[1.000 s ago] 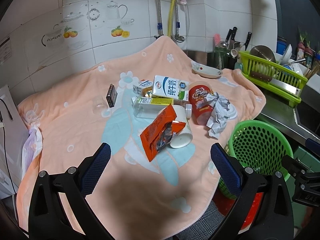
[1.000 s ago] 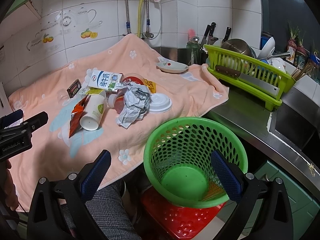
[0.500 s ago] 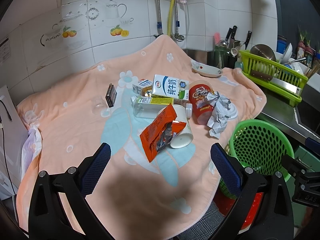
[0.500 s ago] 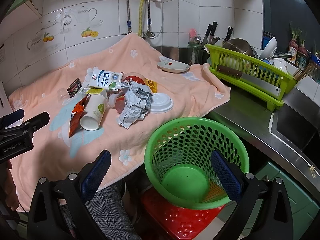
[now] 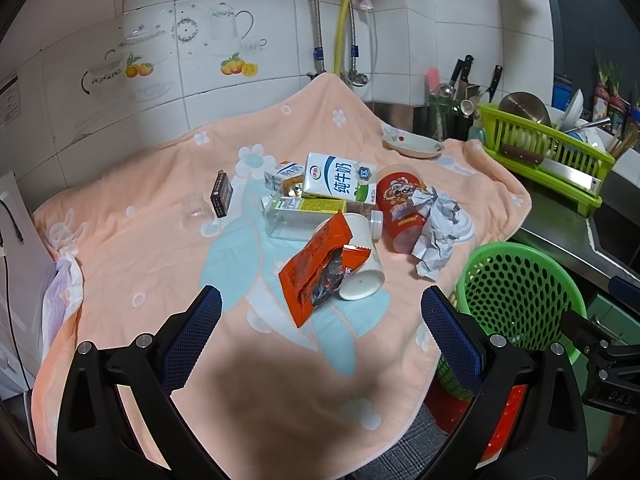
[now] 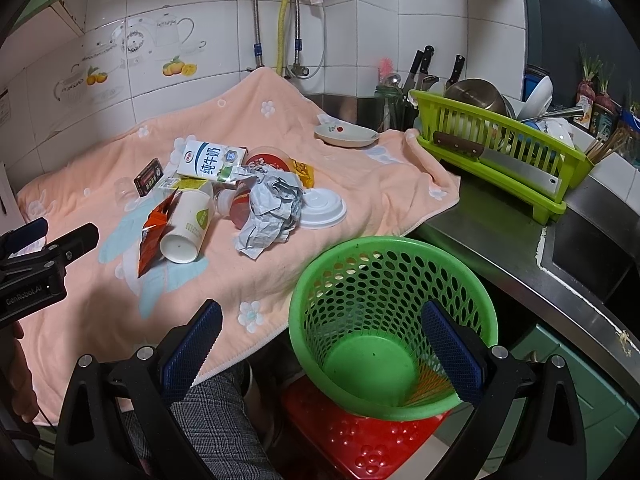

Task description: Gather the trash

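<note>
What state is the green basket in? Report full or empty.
Empty: the green basket shows its bare bottom through the open top; all trash lies on the blanket.

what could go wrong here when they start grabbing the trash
The orange snack wrapper leans on the tipped white paper cup, so grabbing one may drag or roll the other. The green mesh basket sits on a red stool beyond the peach blanket's edge; a short toss could miss.
</note>
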